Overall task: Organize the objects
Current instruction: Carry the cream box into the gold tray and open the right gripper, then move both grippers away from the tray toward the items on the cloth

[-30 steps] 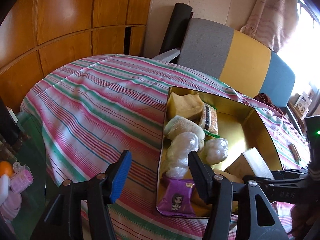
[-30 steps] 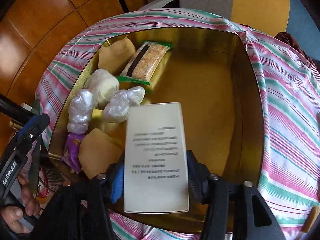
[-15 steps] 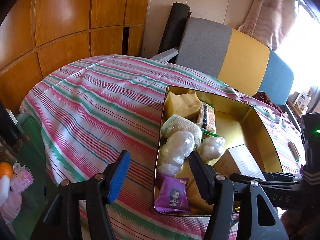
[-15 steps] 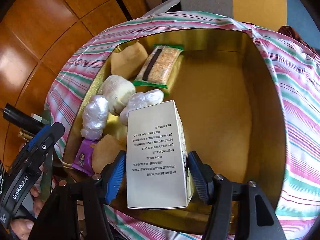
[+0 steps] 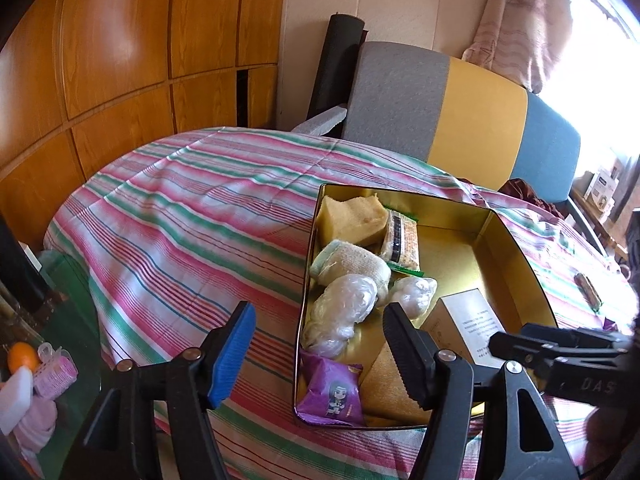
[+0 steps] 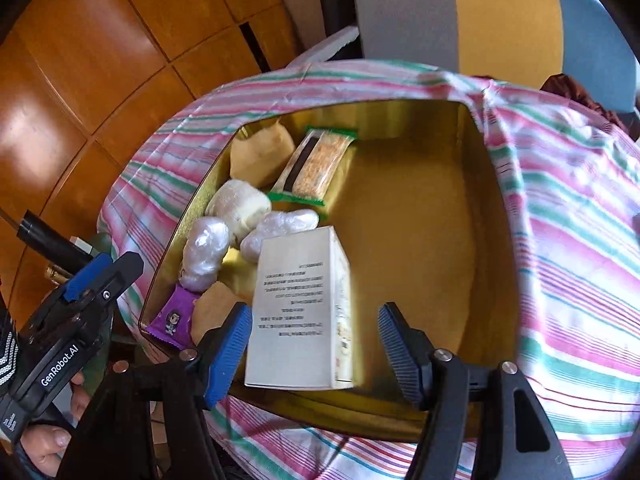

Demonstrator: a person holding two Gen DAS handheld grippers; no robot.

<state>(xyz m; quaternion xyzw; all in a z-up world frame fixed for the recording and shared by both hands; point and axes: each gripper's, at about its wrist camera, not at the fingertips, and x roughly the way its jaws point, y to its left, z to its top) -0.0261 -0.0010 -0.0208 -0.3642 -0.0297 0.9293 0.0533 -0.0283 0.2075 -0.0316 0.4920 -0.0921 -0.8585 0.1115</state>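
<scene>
A gold tin [image 5: 516,248] sits on the striped tablecloth [image 5: 192,232]. In it lie a white printed box [image 6: 296,308], a purple snack packet [image 5: 332,392], clear-wrapped bundles [image 5: 344,308], a green-edged bar [image 5: 402,240] and a yellow cake piece [image 5: 352,216]. My right gripper [image 6: 315,312] hovers over the tin's near edge with its jaws opening. The white box lies between them, with a clear gap at the right pad. My left gripper [image 5: 318,320] hangs over the tin's left wall, jaws opening and nothing between them.
A chair with a grey, yellow and blue back [image 5: 472,108] stands behind the table. A small brown item [image 5: 588,288] lies on the cloth right of the tin. At the left, a lower glass surface holds an orange [image 5: 22,356] and pink things.
The right gripper has let go of the white box and drawn back and up, and the box now rests in the tin. The left jaws have spread a little wider.
</scene>
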